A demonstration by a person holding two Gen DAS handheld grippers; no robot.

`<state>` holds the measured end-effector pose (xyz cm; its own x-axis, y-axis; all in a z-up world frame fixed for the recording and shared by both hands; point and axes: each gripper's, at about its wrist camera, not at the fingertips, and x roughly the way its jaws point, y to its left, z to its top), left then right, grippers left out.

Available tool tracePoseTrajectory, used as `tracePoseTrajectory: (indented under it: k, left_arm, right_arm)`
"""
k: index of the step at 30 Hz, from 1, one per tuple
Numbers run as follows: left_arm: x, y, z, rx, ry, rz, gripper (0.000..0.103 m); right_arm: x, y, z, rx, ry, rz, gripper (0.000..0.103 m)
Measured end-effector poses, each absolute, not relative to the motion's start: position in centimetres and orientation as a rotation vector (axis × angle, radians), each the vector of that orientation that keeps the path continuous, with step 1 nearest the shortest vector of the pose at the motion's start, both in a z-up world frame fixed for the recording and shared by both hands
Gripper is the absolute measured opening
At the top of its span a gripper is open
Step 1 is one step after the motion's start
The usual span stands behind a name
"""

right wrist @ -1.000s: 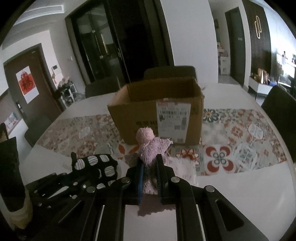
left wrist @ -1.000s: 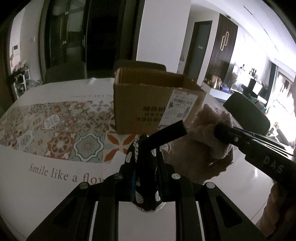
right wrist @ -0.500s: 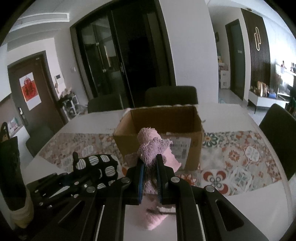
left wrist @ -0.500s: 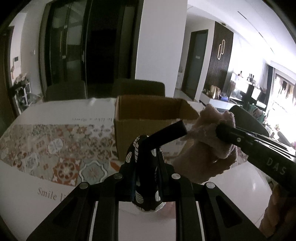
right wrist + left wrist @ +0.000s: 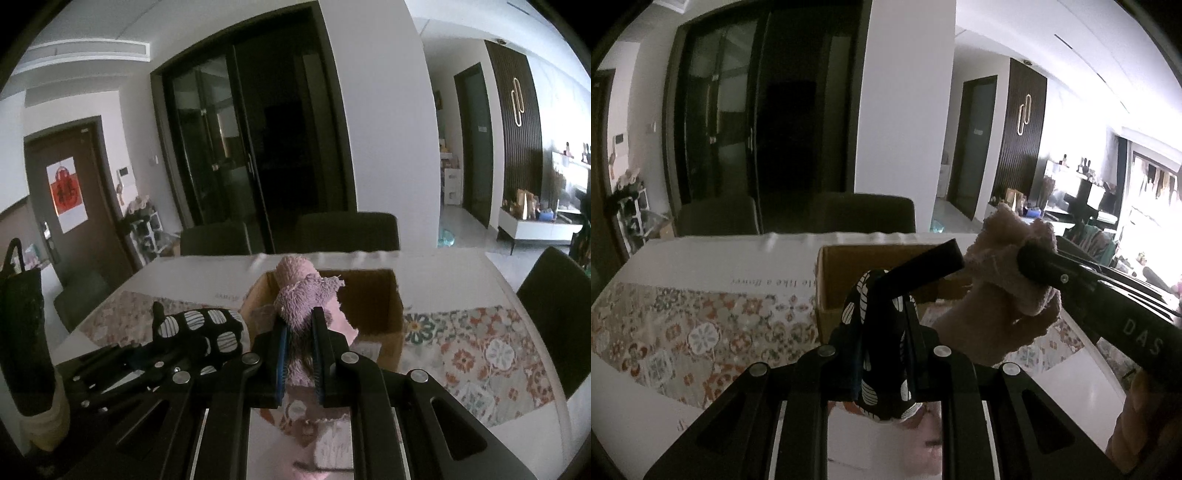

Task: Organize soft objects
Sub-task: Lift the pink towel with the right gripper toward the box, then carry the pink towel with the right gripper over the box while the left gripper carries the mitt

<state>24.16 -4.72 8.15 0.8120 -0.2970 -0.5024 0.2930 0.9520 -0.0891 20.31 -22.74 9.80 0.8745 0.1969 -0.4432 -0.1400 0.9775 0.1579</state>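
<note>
My left gripper (image 5: pixel 881 332) is shut on a black cloth with white leaf spots (image 5: pixel 877 354), held in the air in front of an open cardboard box (image 5: pixel 842 280). My right gripper (image 5: pixel 299 332) is shut on a pink fluffy towel (image 5: pixel 303 295), also lifted, just in front of the box (image 5: pixel 373 306). In the left wrist view the pink towel (image 5: pixel 1008 291) hangs to the right, level with the box's rim. In the right wrist view the spotted cloth (image 5: pixel 207 332) shows at the left, beside the box.
The box stands on a white table (image 5: pixel 701 258) with a patterned runner (image 5: pixel 480 354). Dark chairs (image 5: pixel 347 230) stand behind the table and one (image 5: pixel 557 306) at its right. A dark bag (image 5: pixel 22 332) hangs at the far left.
Both grippers have risen with their cloths and come nearer the box. The box's open top now shows, where before I saw its front face with the label.
</note>
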Motion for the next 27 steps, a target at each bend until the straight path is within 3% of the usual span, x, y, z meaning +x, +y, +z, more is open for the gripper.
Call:
tracePoseTrajectory:
  k: [27]
  left_arm:
    - [32.3,-6.7,12.3,0.027,0.496,-0.299,0.019]
  right_arm:
    - [28.2,-23.4,15.6,0.037,0.382,0.166,0.013]
